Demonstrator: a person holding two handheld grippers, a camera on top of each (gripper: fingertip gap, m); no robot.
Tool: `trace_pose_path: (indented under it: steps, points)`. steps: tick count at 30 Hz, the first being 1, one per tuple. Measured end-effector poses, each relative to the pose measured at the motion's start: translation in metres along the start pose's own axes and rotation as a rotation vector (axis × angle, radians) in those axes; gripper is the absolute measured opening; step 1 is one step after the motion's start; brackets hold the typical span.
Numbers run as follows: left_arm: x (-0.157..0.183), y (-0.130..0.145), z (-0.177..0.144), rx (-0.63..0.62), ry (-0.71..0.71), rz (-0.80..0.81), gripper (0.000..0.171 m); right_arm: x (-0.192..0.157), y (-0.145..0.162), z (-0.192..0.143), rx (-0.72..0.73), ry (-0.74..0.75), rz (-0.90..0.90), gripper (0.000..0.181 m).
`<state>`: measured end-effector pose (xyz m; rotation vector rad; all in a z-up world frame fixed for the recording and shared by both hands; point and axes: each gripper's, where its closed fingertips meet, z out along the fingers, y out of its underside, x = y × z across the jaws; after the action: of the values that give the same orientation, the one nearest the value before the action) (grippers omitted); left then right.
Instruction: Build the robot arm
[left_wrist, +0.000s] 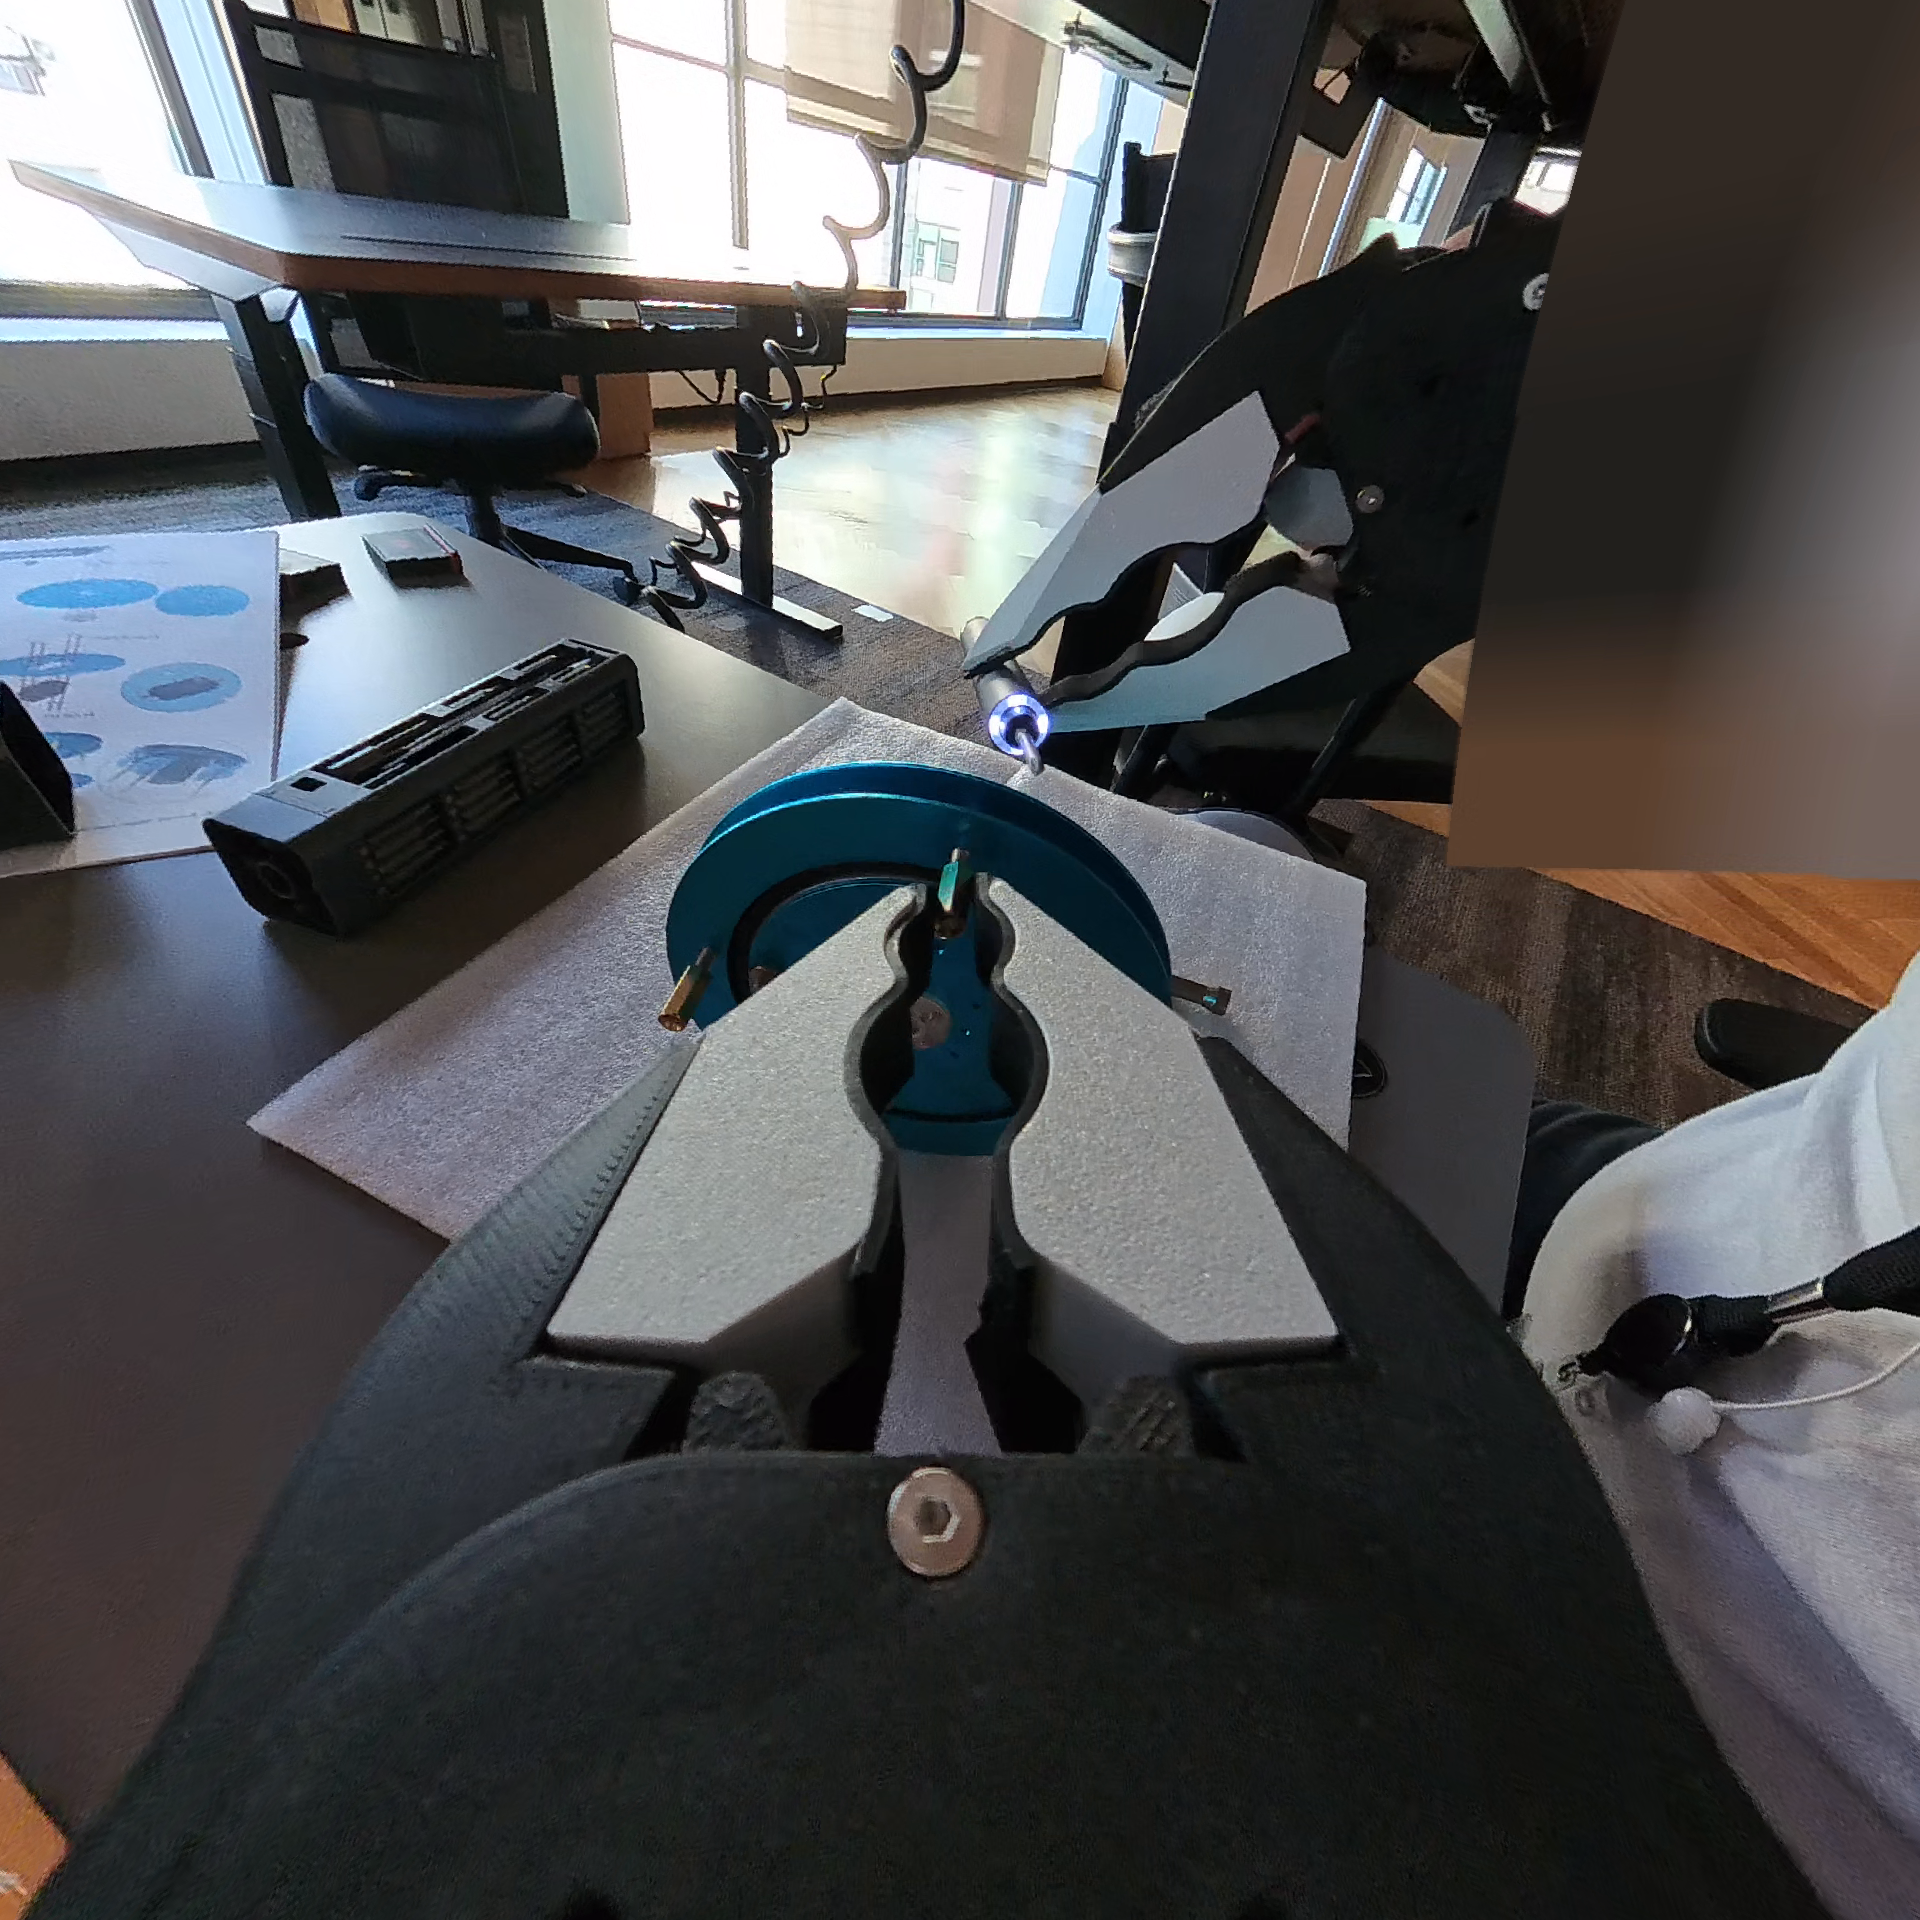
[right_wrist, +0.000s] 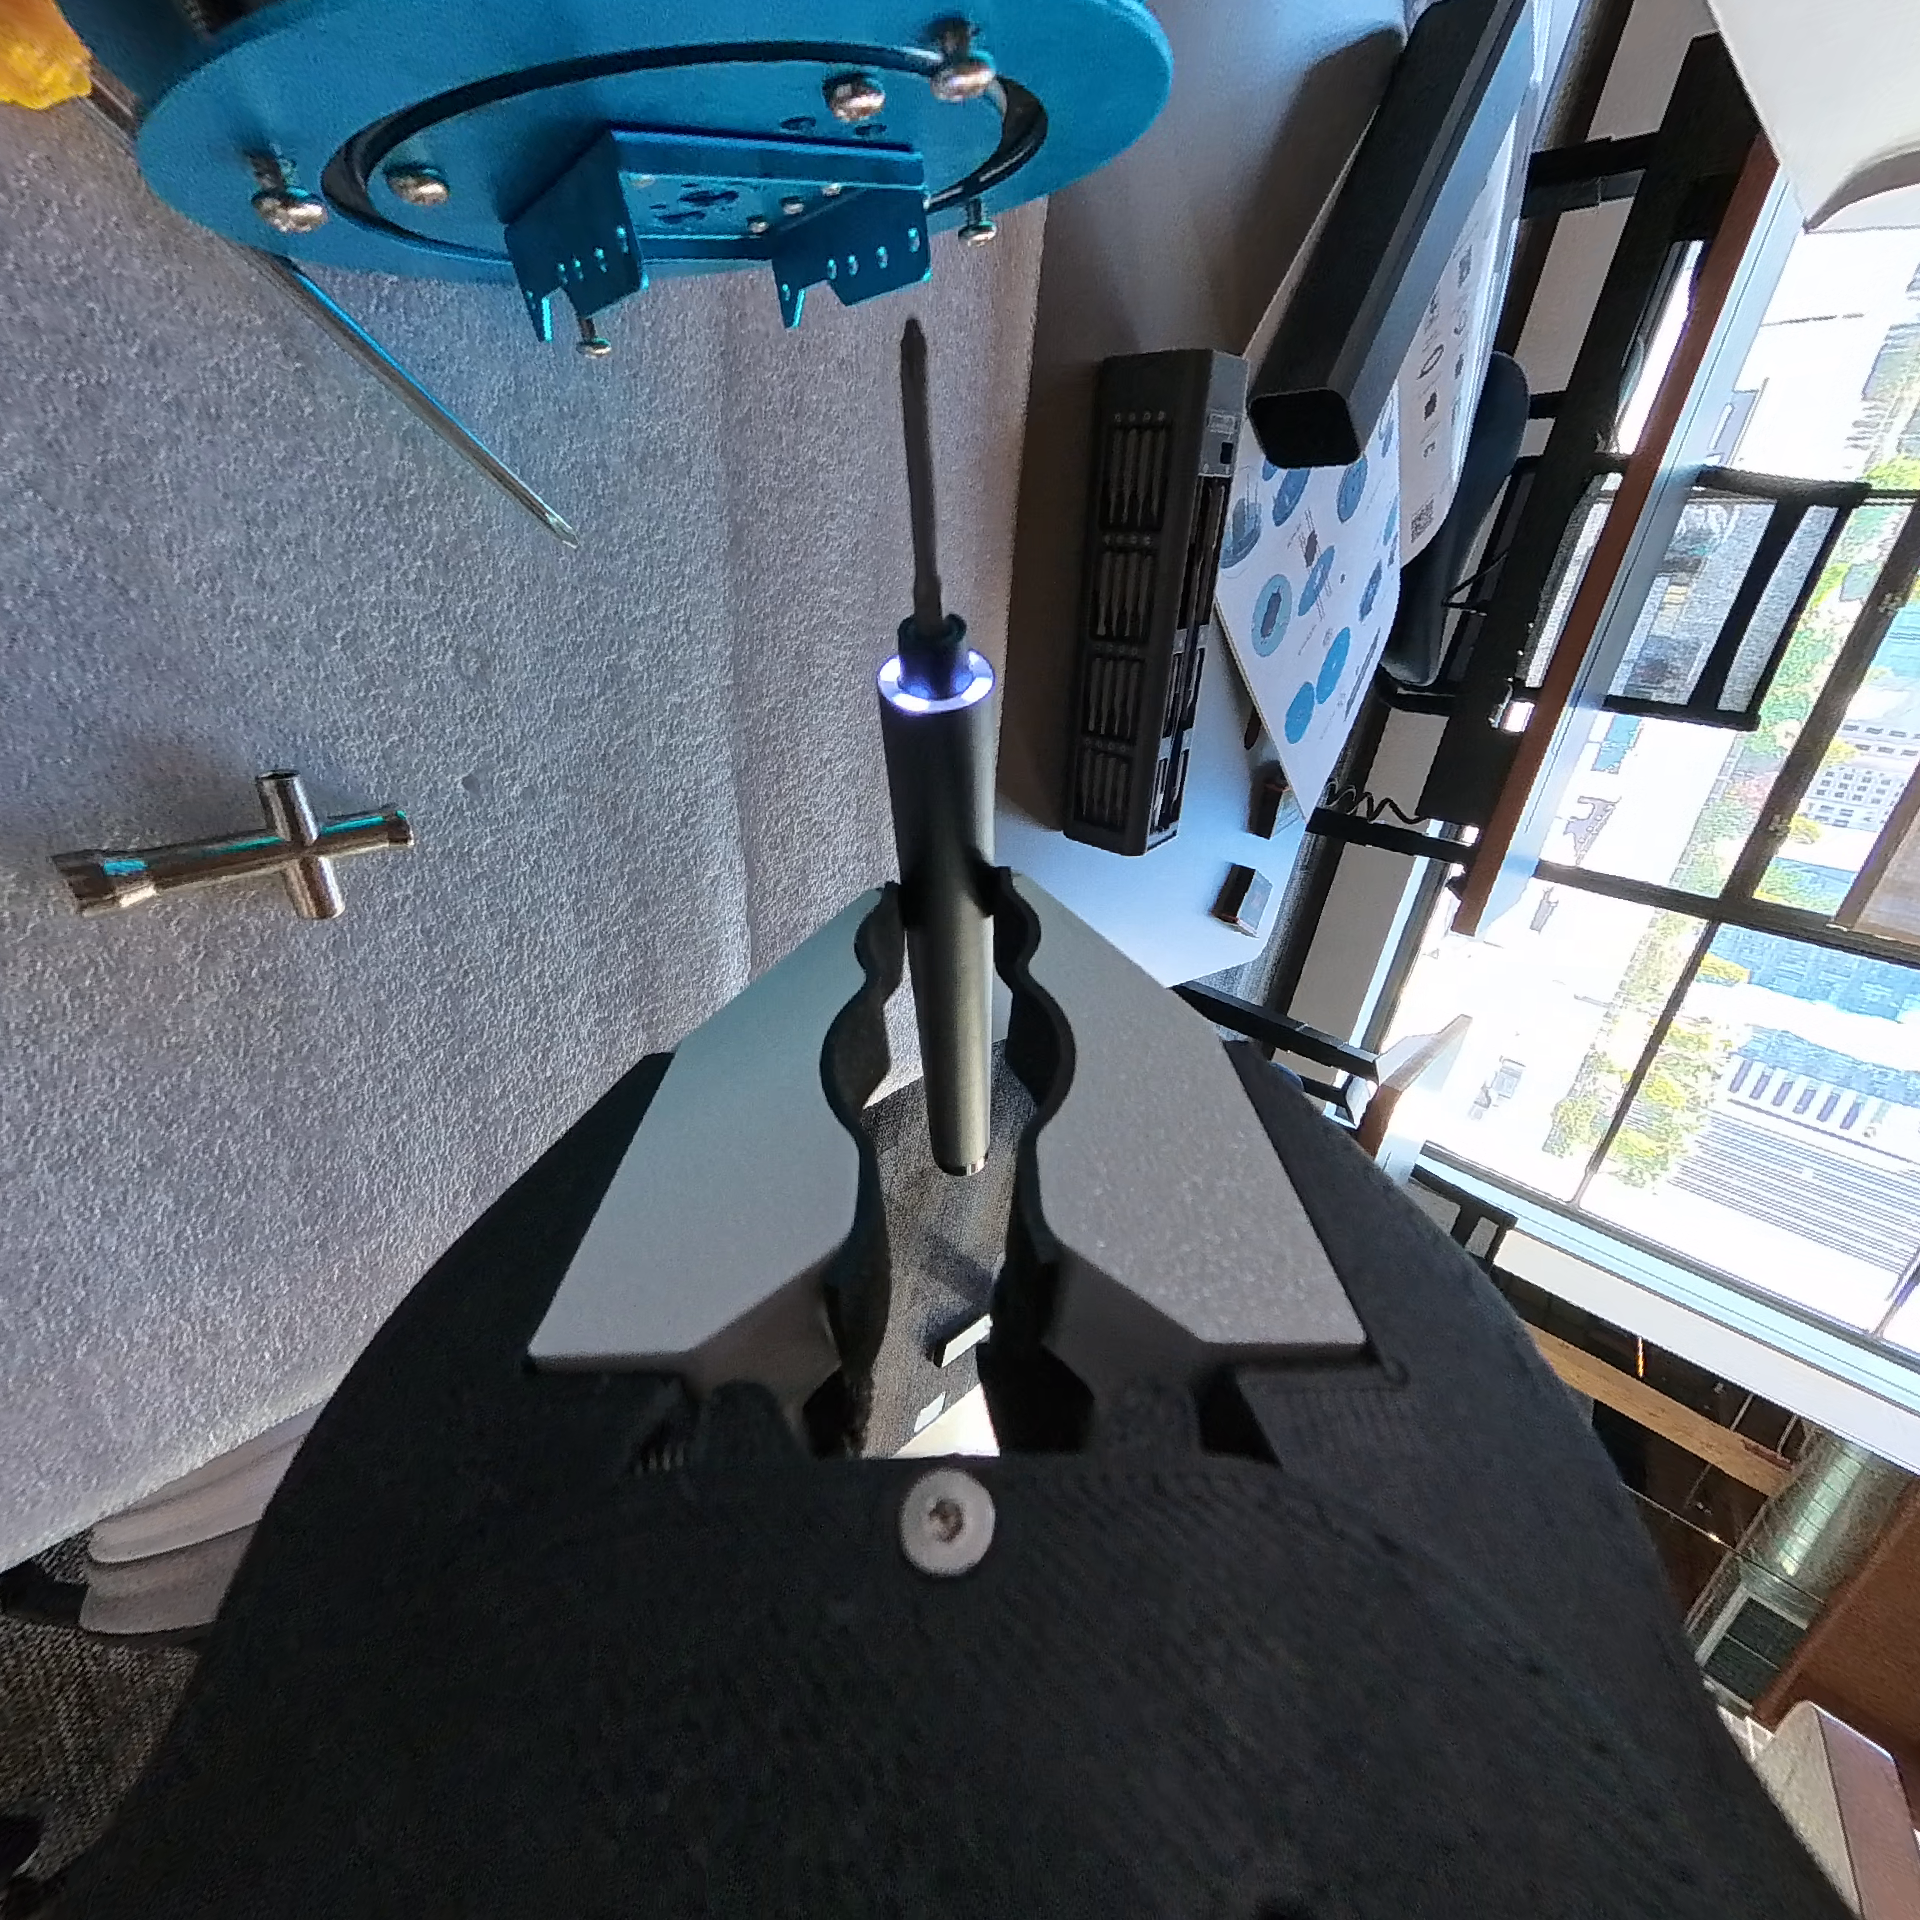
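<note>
A: What has the left gripper (left_wrist: 951, 914) got?

B: Its jaws are clenched on the blue disc assembly (left_wrist: 914, 883), tipping it up on edge over the white foam sheet (left_wrist: 499, 1060), so the underside faces the tool.

A: And the right gripper (right_wrist: 940, 904)?

B: Clamped around a grey electric screwdriver (right_wrist: 940, 883), light ring glowing, bit aimed at the bracket screws, its tip just short of them and not touching.

A: Anything beside it?

B: A silver cross wrench (right_wrist: 244, 847) lies on the foam, well apart. Farther off on the dark table (left_wrist: 156, 987) sit a black bit case (left_wrist: 436, 779) and a printed sheet (left_wrist: 125, 665), near enough to consult.
</note>
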<state>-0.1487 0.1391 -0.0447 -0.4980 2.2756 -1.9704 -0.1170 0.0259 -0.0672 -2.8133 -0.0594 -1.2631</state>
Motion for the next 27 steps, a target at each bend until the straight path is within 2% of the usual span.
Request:
trace_pose_path:
  steps: [11, 27]
  points:
    - [0.008, 0.002, 0.003, -0.025, 0.041, -0.017, 0.004, 0.008, -0.002, 0.002, -0.055, 0.064, -0.070, 0.016]
    - [0.007, 0.002, 0.003, -0.080, 0.096, -0.020, 0.004, 0.008, -0.010, 0.002, -0.086, 0.051, -0.050, 0.016]
